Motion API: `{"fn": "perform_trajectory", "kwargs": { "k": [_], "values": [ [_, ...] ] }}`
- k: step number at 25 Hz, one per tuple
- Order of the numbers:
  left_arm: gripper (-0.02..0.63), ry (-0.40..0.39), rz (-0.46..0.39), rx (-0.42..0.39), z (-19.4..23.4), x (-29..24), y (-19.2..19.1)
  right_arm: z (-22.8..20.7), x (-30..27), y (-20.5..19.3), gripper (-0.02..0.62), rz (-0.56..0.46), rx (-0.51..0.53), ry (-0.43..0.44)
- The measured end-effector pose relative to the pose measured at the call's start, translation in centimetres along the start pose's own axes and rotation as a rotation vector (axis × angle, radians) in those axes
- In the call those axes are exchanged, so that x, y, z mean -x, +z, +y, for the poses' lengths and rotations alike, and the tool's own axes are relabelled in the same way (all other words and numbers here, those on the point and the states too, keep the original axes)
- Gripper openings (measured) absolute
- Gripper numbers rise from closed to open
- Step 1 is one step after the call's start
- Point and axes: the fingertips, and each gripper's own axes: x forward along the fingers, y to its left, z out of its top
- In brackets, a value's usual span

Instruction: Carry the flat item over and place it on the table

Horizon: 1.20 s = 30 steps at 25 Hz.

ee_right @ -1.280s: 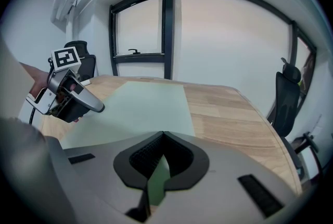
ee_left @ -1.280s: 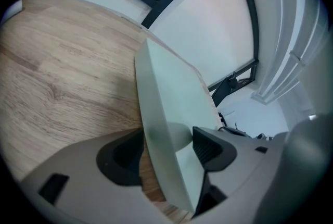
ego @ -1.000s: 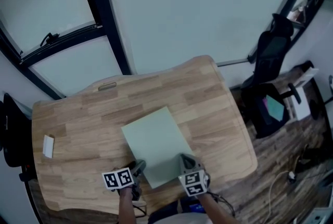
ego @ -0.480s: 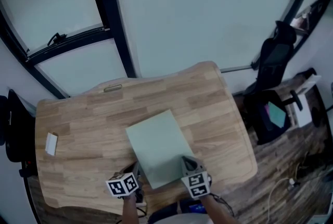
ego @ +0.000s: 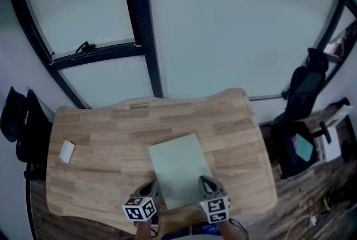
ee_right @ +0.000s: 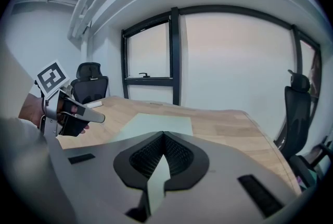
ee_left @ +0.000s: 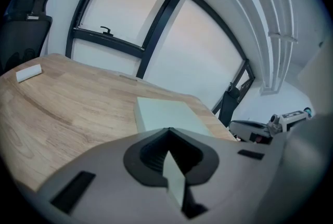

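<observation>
The flat item is a pale green sheet [ego: 179, 166] lying flat on the wooden table [ego: 100, 138], near its front edge. My left gripper [ego: 152, 187] is shut and empty, just left of the sheet's near left corner. My right gripper [ego: 205, 182] also looks shut, its tip over the sheet's near right corner, nothing held. In the left gripper view the sheet [ee_left: 166, 112] lies just beyond the closed jaws of the left gripper [ee_left: 167, 137]. From the right gripper [ee_right: 164, 137] the sheet [ee_right: 156, 124] lies straight ahead, and the left gripper [ee_right: 78, 113] shows at the left in a hand.
A small white block [ego: 67, 150] lies near the table's left edge. A black office chair [ego: 304, 94] and a second chair [ego: 298, 149] stand to the right, another black chair [ego: 22, 121] to the left. Large windows stand behind the table.
The left jaws have gone from open to shut. Both grippers sit slightly nearer the table's front edge. The sheet has stayed flat on the table while the head view shifted.
</observation>
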Motion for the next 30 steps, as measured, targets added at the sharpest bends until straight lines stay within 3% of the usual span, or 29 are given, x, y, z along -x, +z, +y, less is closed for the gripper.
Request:
{"fn": "perform_trajectory", "kwargs": {
  "k": [3,7,12,14,17,18,21,24,30],
  "values": [
    [0.0,0.011,-0.077,-0.001,-0.5,1.0,1.3,0.4,0.4,1.3,-0.003,-0.038,0.005,0.018],
    [0.0,0.049,-0.204,-0.071,-2.1,2.4,3.7,0.8,0.8,2.8,-0.003,-0.09,-0.003,0.042],
    [0.0,0.03,-0.23,-0.111,-3.5,2.5,5.1,0.8,1.0,4.6,-0.004,-0.129,-0.006,0.074],
    [0.0,0.007,-0.256,-0.078,-3.7,2.8,5.8,0.5,1.0,5.2,-0.005,-0.135,0.002,0.054],
    [0.0,-0.139,-0.319,0.078,-4.9,3.0,7.5,0.1,1.0,5.6,-0.003,-0.123,0.005,0.034],
    [0.0,-0.135,-0.334,0.077,-4.9,3.2,7.9,0.0,1.1,5.8,-0.003,-0.126,0.002,0.031],
    [0.0,0.007,-0.339,-0.07,-4.3,3.5,8.6,-0.3,1.5,6.5,-0.003,-0.153,-0.004,0.024],
    [0.0,0.119,-0.351,-0.156,-3.6,3.9,8.9,-0.5,1.7,7.0,-0.003,-0.169,-0.001,0.027],
    [0.0,0.116,-0.36,-0.221,-4.5,3.8,9.1,-0.6,1.8,7.3,-0.003,-0.189,0.006,0.036]
  ]
}}
